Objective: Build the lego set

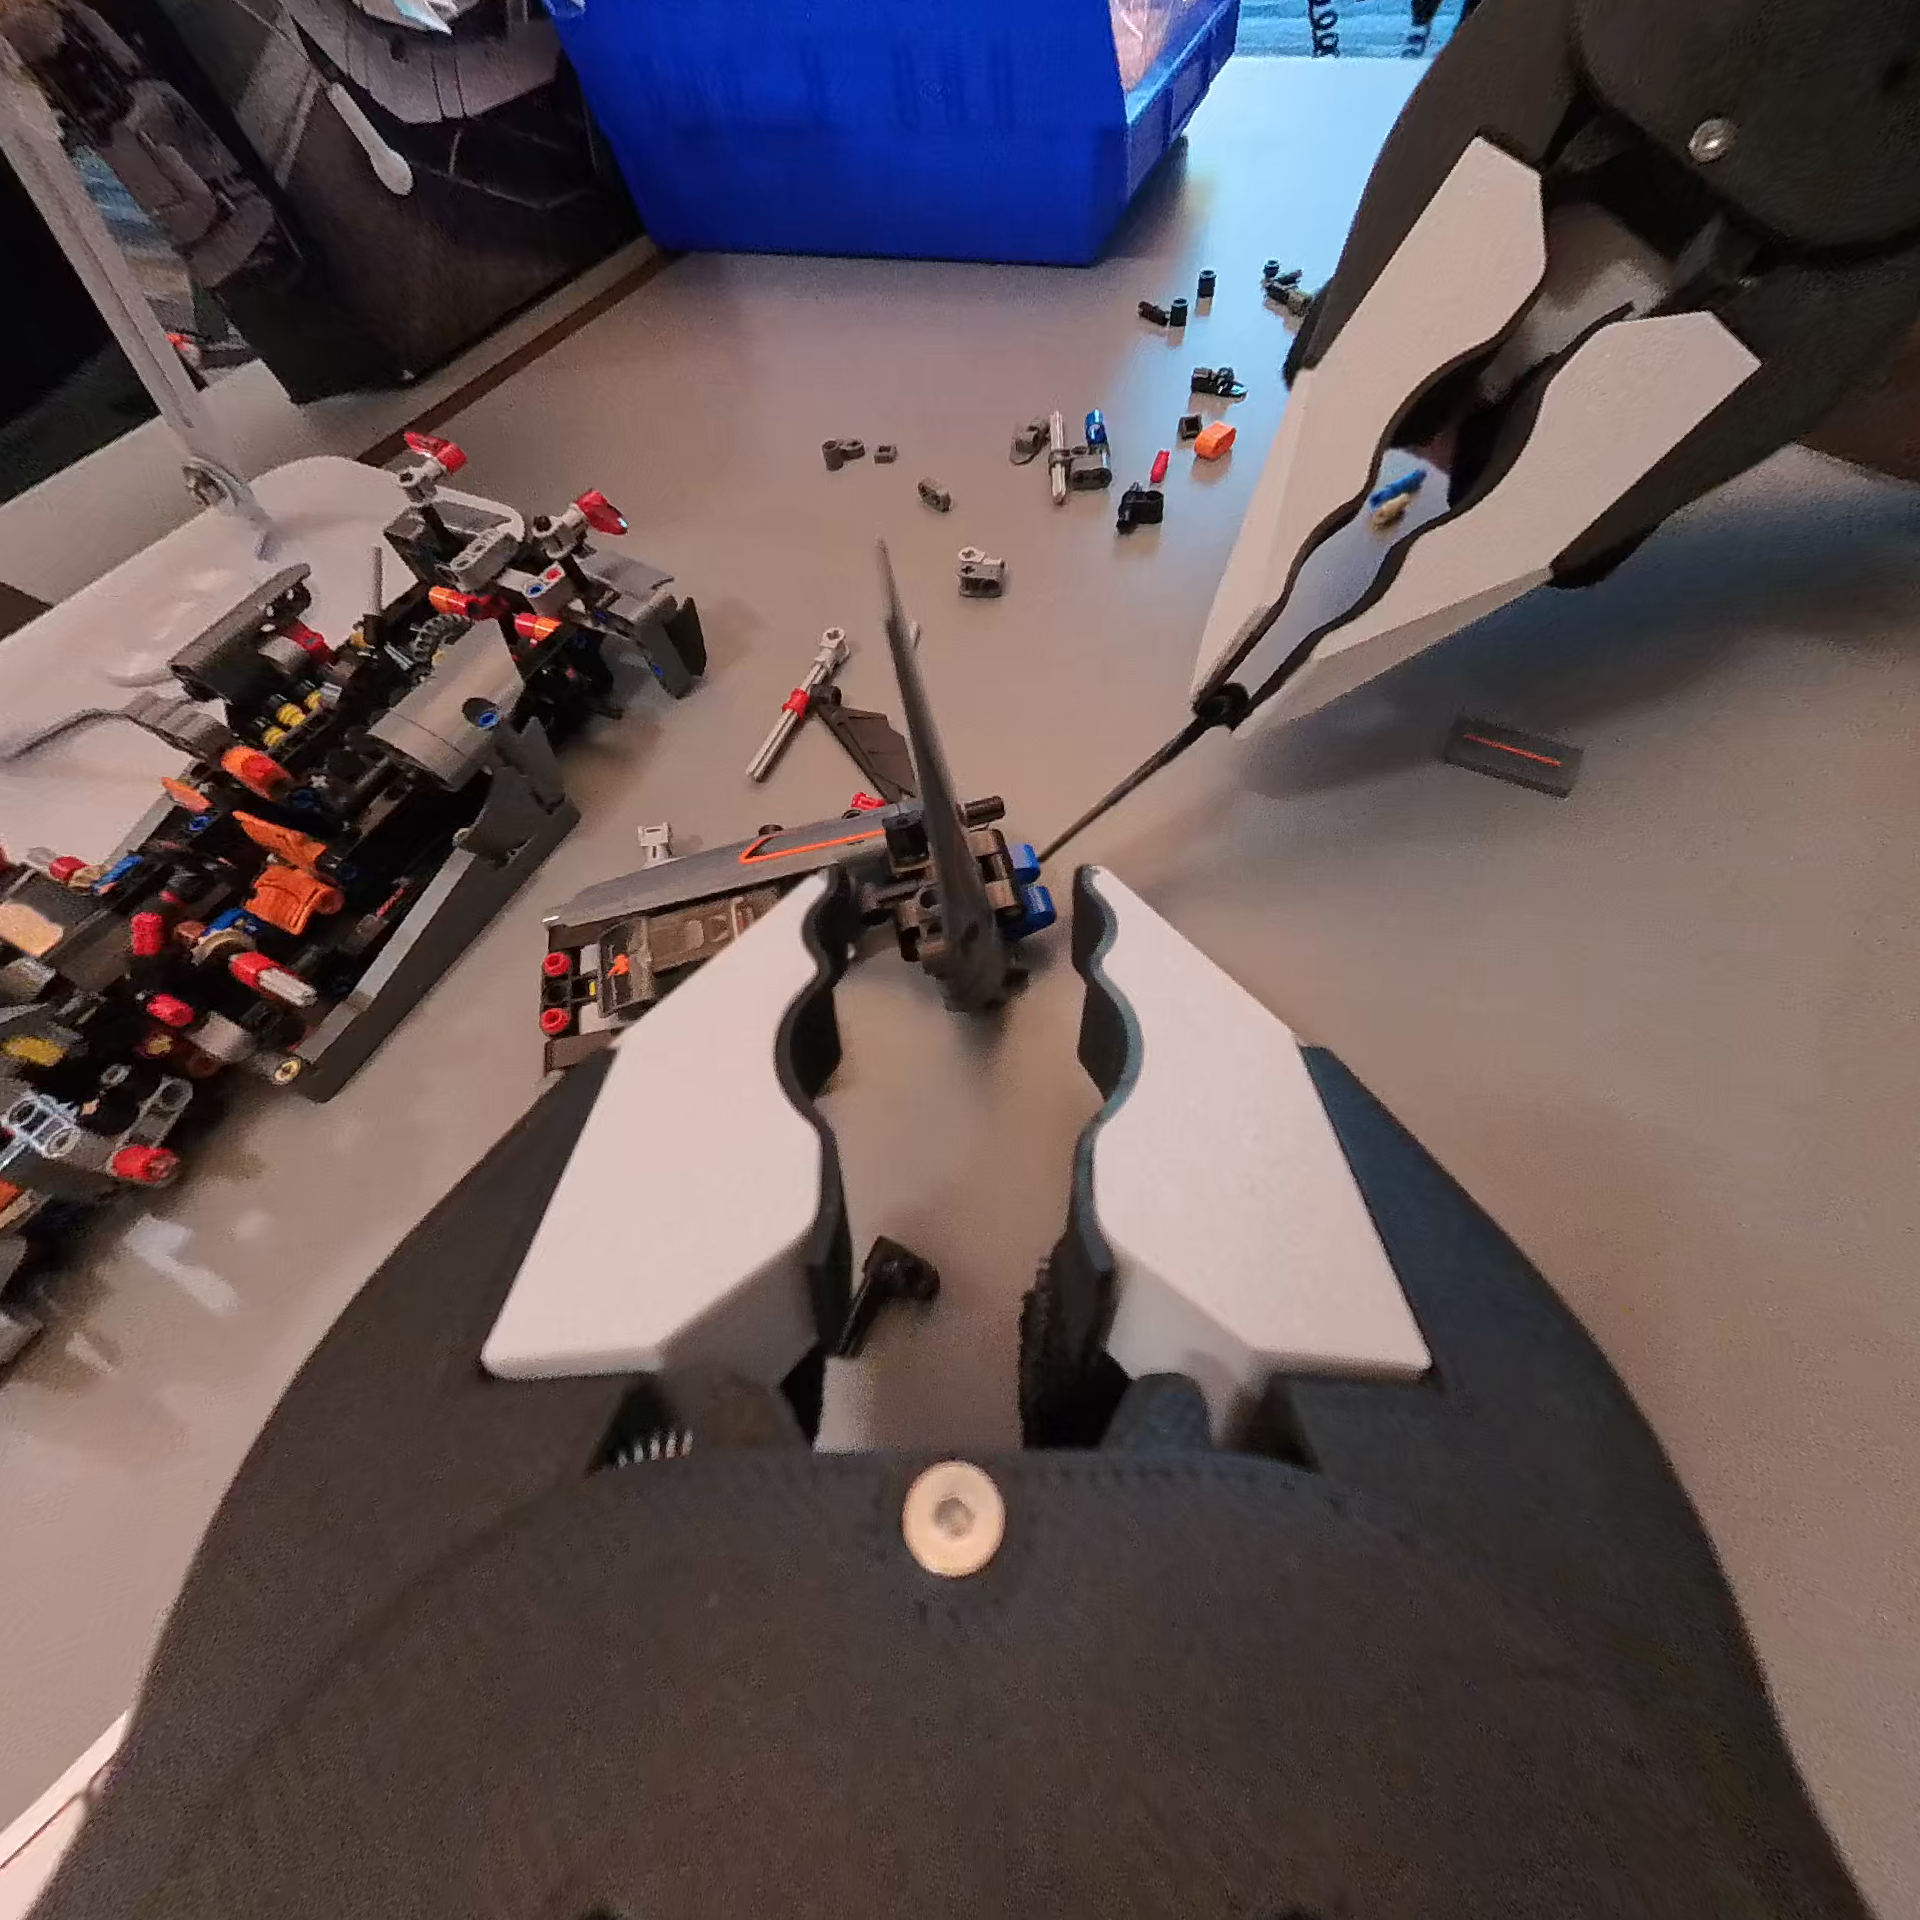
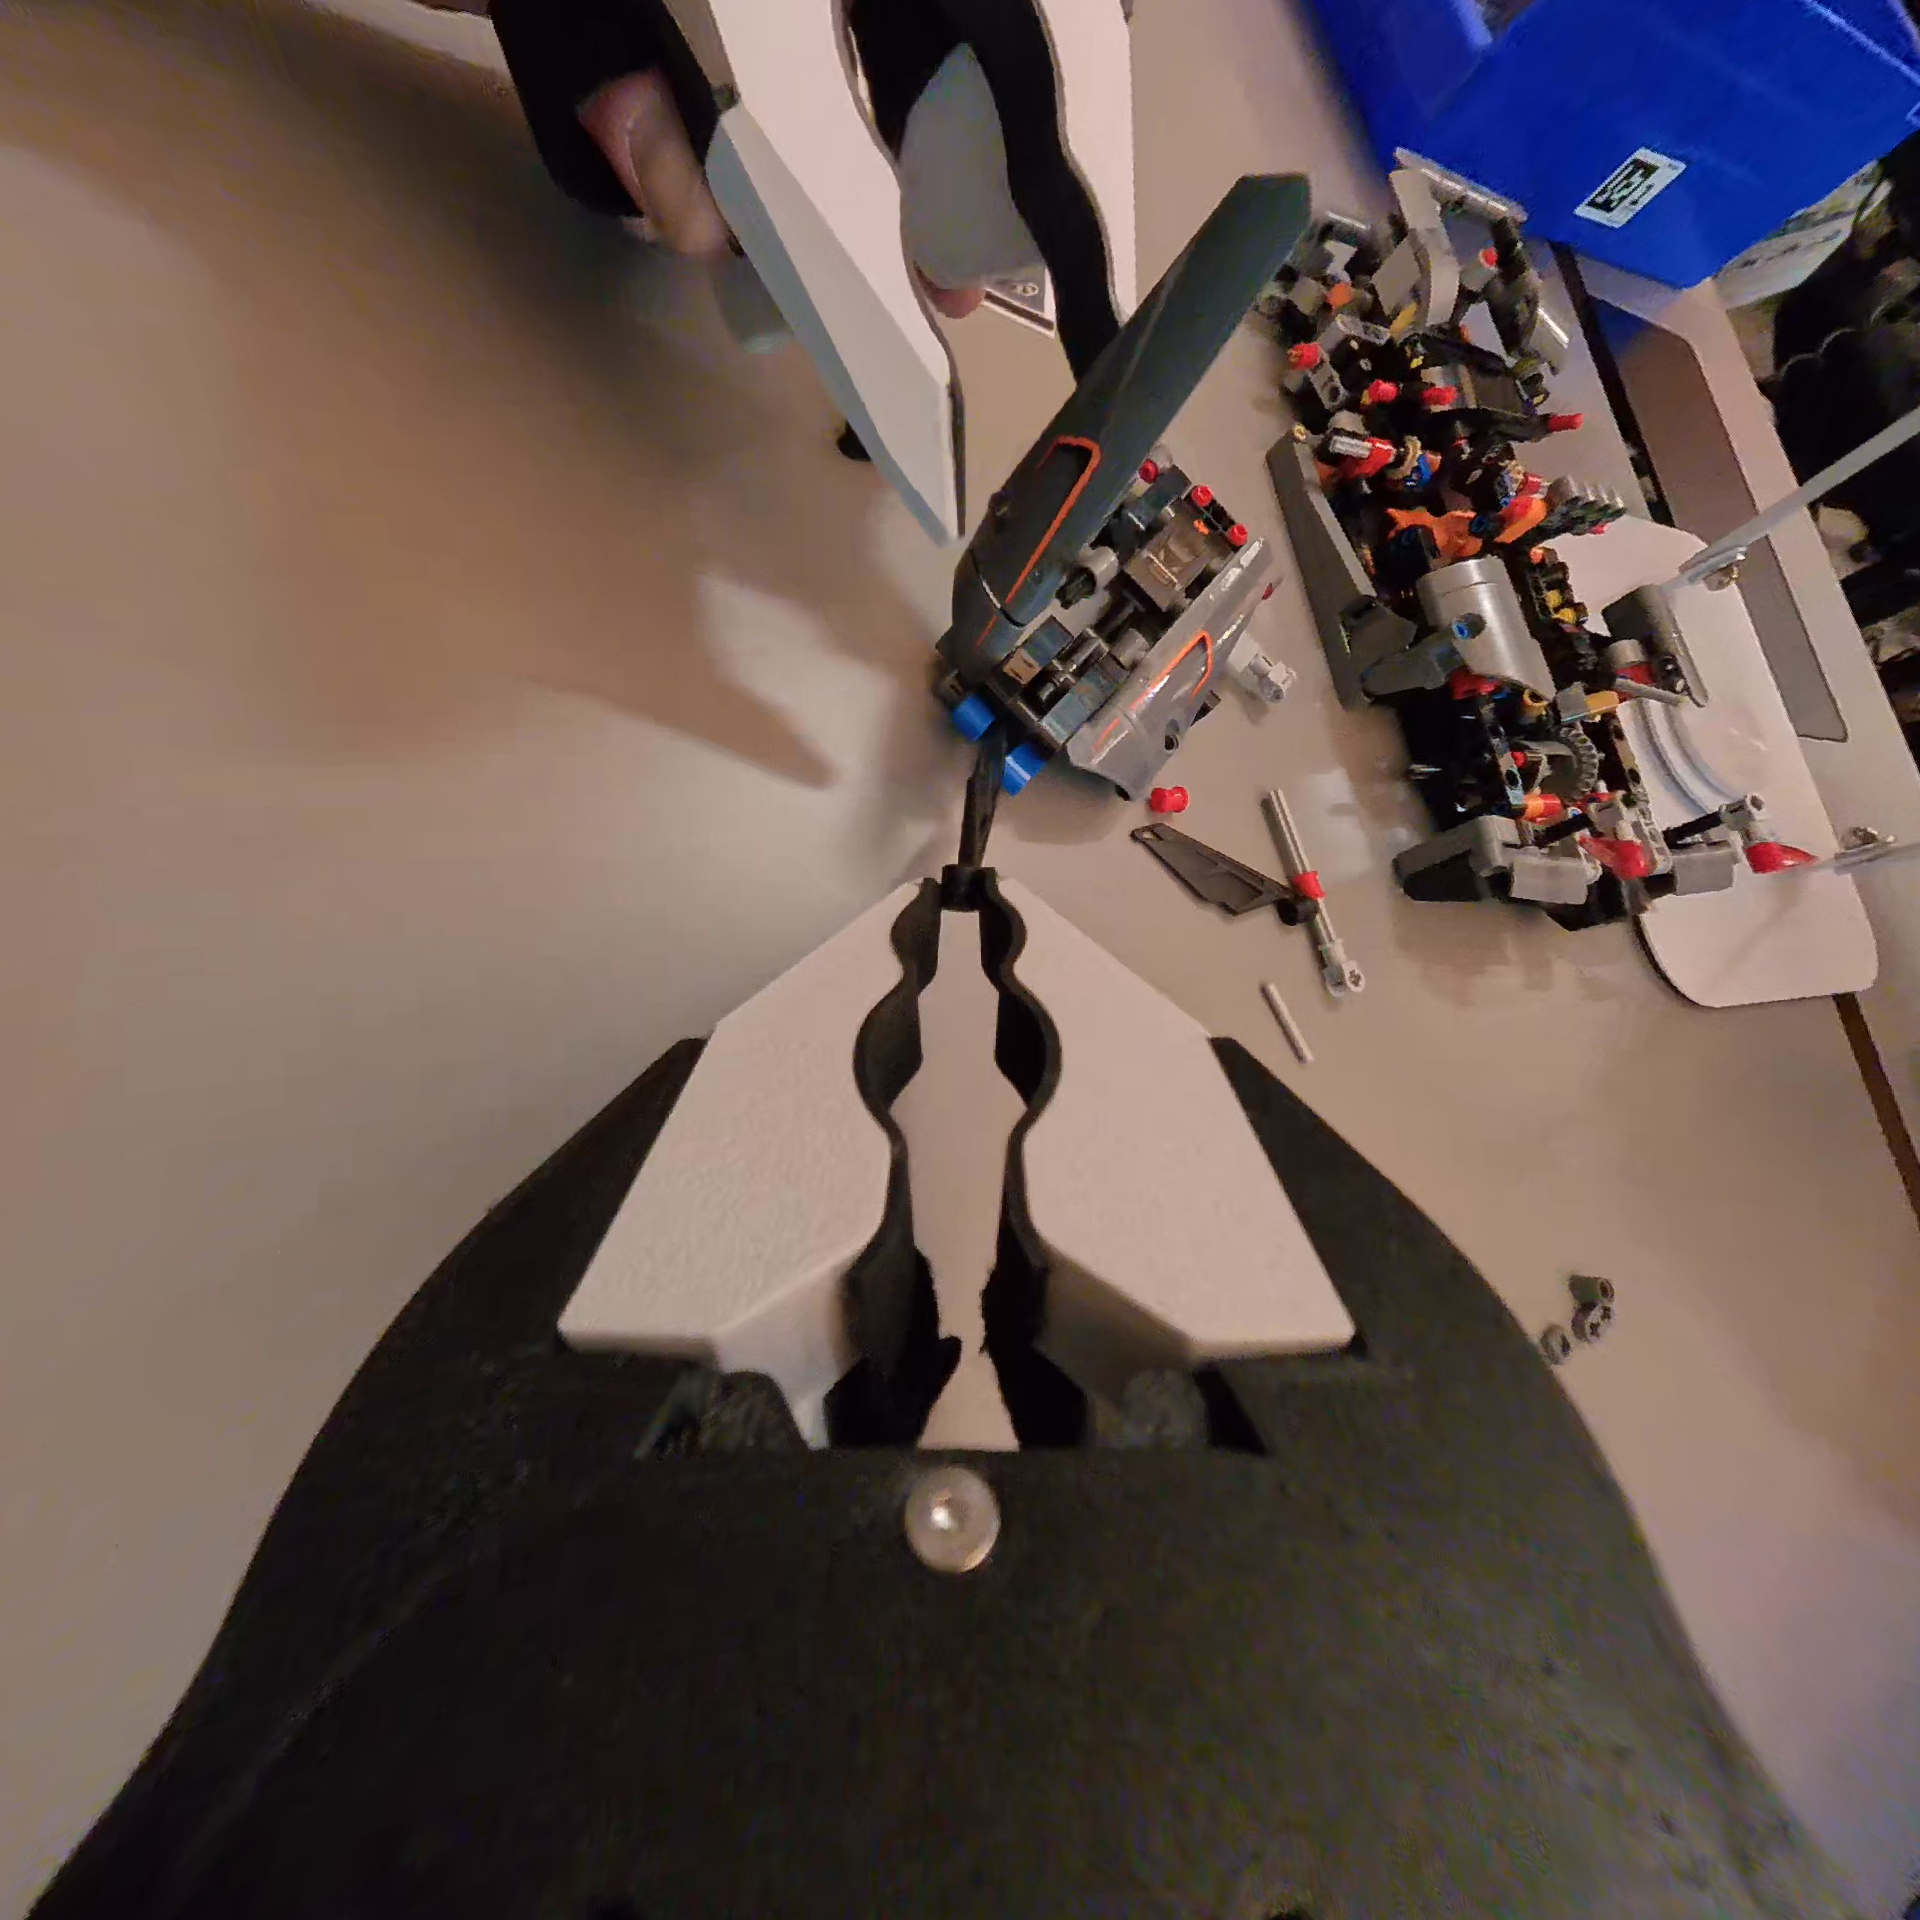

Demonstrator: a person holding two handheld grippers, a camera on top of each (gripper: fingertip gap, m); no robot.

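Note:
A small grey and black lego sub-assembly (image 1: 727, 883) with orange lines and blue pins lies on the grey table (image 1: 1558, 1039). A long dark fin (image 1: 925, 748) rises from it. My left gripper (image 1: 961, 904) is open, with a finger on either side of the sub-assembly's near end. My right gripper (image 2: 961, 888) is shut on a thin black axle (image 2: 977, 810). The axle's far tip is at the sub-assembly (image 2: 1091, 623), between the blue pins. The right gripper also shows in the left wrist view (image 1: 1221, 707), reaching in from the upper right with the axle (image 1: 1132, 779).
A large part-built lego model (image 1: 312, 831) sits on a white board (image 2: 1766, 935) to the left. A blue bin (image 1: 883, 125) stands at the back. Loose small parts (image 1: 1081, 457), a grey axle with a red bush (image 1: 800, 707) and a black panel (image 1: 862, 738) lie beyond the sub-assembly. The left gripper's tips are roughly 8 cm from the right gripper's. From my left tips it is roughly 15 cm to the large part-built lego model (image 1: 312, 831); from my right, 25 cm. My right wrist view (image 2: 1456, 545) looks at it from another angle.

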